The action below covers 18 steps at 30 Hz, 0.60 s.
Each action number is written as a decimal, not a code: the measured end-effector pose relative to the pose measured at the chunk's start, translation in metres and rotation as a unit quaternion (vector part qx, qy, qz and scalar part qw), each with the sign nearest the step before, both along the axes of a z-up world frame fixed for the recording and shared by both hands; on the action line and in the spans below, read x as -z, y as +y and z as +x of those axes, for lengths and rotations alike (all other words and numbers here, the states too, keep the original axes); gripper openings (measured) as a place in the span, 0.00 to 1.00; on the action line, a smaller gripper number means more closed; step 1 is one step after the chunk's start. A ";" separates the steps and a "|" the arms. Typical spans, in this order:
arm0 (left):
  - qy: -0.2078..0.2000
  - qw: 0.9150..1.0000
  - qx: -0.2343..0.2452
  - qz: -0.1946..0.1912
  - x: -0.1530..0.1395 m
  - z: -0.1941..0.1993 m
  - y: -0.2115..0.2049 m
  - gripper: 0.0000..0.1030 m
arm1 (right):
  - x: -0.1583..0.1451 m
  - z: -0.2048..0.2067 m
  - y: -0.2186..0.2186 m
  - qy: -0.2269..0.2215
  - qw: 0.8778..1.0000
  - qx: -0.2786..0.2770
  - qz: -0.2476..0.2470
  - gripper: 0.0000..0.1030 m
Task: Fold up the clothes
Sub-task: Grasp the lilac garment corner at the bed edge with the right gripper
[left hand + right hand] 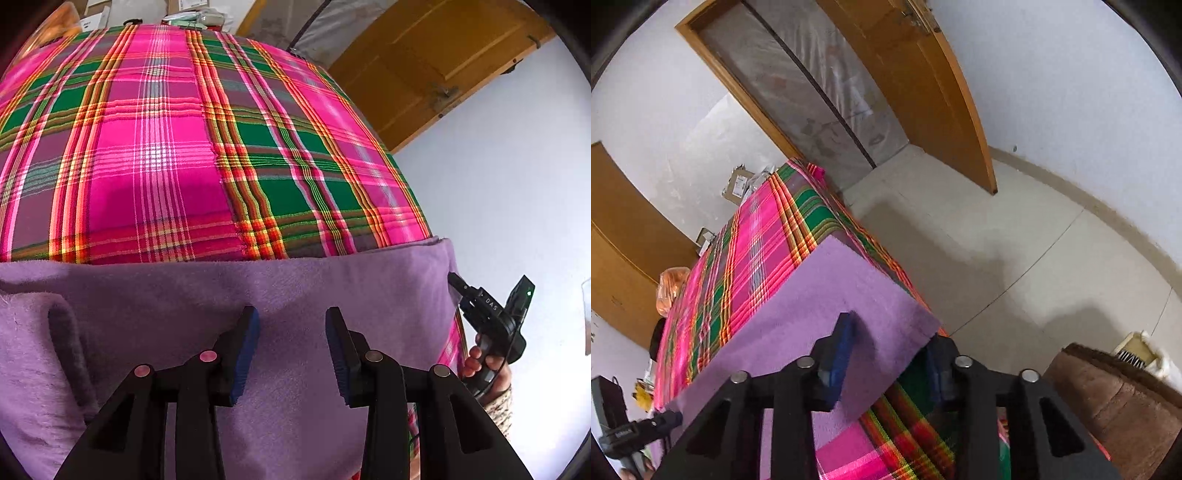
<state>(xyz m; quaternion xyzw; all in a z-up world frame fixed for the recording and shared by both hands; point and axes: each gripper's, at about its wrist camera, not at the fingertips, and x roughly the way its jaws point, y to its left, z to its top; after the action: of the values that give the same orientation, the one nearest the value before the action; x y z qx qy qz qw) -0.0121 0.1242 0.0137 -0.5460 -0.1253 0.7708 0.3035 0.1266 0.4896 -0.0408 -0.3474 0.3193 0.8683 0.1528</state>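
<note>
A purple fleece cloth (258, 291) lies flat on a table draped with a pink, green and orange plaid cover (177, 147). The fleece is soft and napped, matte, with a straight far edge across the plaid; at 9 o'clock in the left wrist view a thick fold of it rolls up into a rounded ridge. The plaid is a smooth woven fabric with a stitched seam running down its middle.

The left gripper (291, 354) hovers over the fleece at 6 o'clock, its black jaws standing apart, blue ribbed pads facing each other with only flat cloth below them; nothing is pinched. At 4 o'clock in that view a hand (487, 365) holds the other black tool beside the table's edge.

In the right wrist view the right gripper (886, 354) straddles the near corner of the fleece: one blue pad sits above the cloth, the other below the overhanging edge. Whether the pads actually press on it I cannot tell.

Containers: cardboard boxes (738, 184) stand past the far end of the table at 10 o'clock, contents not visible. An orange plastic bag (670, 291) bulges at 9 o'clock, contents unclear. A brown, plush, rounded seat (1115, 391) sits at 4 o'clock on the pale tiled floor (1015, 258). Wooden doors (923, 81) stand at 12 o'clock.
</note>
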 end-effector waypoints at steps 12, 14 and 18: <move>-0.004 1.000 -0.001 0.008 0.001 -0.001 -0.002 0.38 | -0.026 -0.010 -0.027 0.012 0.997 -0.015 0.080 0.11; -0.005 1.000 -0.001 0.009 0.001 -0.002 -0.002 0.38 | -0.032 -0.010 -0.036 0.024 0.995 -0.028 0.092 0.11; -0.007 1.000 -0.003 0.011 0.001 -0.002 -0.003 0.38 | -0.045 -0.009 -0.058 0.049 0.991 -0.064 0.110 0.10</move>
<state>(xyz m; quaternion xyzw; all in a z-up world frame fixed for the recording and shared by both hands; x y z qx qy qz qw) -0.0146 0.1210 0.0124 -0.5481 -0.1375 0.7662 0.3061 0.1175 0.4314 0.0039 -0.3049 0.2065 0.9222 0.1182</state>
